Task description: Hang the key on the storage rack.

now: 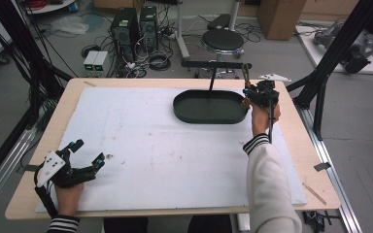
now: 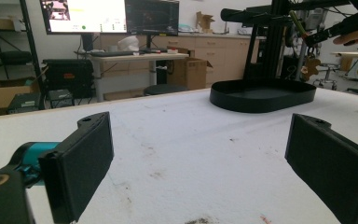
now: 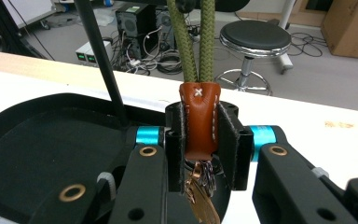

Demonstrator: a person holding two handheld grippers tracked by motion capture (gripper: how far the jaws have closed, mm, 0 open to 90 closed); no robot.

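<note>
The right hand-held gripper [image 3: 200, 149] is clamped on the brown leather tab [image 3: 199, 119] of a key lanyard, above the black oval tray's [image 1: 184, 114] right end. Its olive cord [image 3: 193, 39] looks limp, its keys [image 3: 203, 196] dangling; the stiff tab grips best. The left hand-held gripper [image 1: 88, 153], jaws spread and empty, rests well away from the tray.

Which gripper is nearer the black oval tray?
The right. The right gripper is at the black oval tray's right end, shut on a brown leather key fob. The left gripper sits open near the table's front-left corner, far from it.
</note>
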